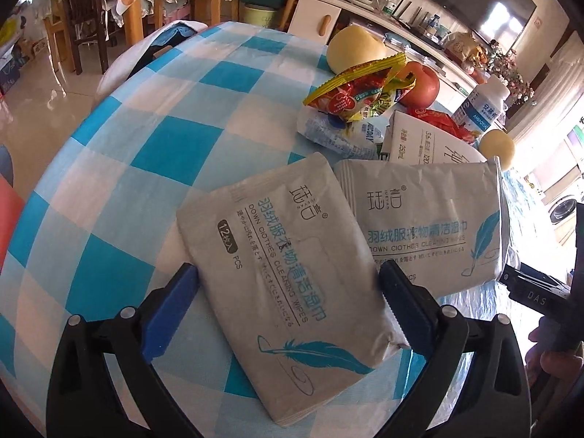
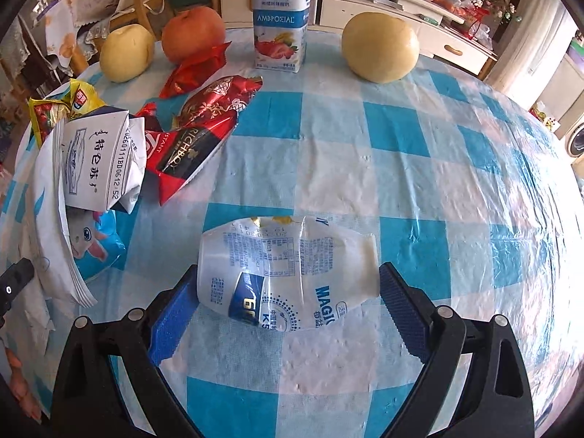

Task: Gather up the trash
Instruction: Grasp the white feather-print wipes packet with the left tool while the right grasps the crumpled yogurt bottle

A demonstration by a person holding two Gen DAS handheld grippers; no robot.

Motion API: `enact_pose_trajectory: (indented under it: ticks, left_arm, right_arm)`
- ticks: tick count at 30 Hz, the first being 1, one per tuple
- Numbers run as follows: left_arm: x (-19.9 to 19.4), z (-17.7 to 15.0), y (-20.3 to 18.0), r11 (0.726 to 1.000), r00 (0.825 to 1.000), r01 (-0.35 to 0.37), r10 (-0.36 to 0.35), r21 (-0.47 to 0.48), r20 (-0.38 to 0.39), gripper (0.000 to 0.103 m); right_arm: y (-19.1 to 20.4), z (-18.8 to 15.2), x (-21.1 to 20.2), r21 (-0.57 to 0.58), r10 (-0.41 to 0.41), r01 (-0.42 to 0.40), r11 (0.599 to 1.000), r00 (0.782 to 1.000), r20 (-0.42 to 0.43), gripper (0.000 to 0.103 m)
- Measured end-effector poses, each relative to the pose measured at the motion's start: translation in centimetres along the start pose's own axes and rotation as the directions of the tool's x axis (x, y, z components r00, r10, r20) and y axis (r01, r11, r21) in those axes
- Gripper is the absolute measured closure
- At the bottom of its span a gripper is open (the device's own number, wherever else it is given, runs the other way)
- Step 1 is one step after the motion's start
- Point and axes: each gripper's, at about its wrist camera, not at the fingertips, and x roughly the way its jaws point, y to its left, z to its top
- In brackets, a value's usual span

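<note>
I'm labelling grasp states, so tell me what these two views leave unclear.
- Left view: the second wipes pack's corner is hidden behind the first pack.
- Right view: whether the right claw touches the crushed bottle is unclear.
- Right view: the blue bag is covered by the carton.

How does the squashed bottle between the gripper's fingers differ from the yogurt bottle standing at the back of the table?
The squashed bottle lies on its side; the yogurt bottle stands upright. The squashed bottle is crumpled and see-through, while the yogurt bottle keeps its full shape and is opaque white. The squashed bottle sits between the right gripper's open fingers; the yogurt bottle stands far from them. Both carry blue print on white and rest on the checked tablecloth.
</note>
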Motion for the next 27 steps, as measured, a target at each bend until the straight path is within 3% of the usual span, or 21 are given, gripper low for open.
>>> enact_pose_trajectory:
  ticks: [10, 27]
  left_arm:
    - [-0.7, -0.3, 0.9, 1.000, 1.000, 0.025, -0.025, 0.009, 0.015, 0.021]
    - [-2.8, -0.2, 4.2, 0.993, 0.994, 0.102, -0.099, -0.057, 0.056, 0.034]
  right_arm:
    - [0.6, -0.7, -0.6, -0.028, 0.013, -0.013, 1.000, 1.000, 0.016, 0.010]
    - [1.6, -1.4, -6.0, -0.023, 0.063, -0.060, 0.998, 0.987, 0.147, 0.010]
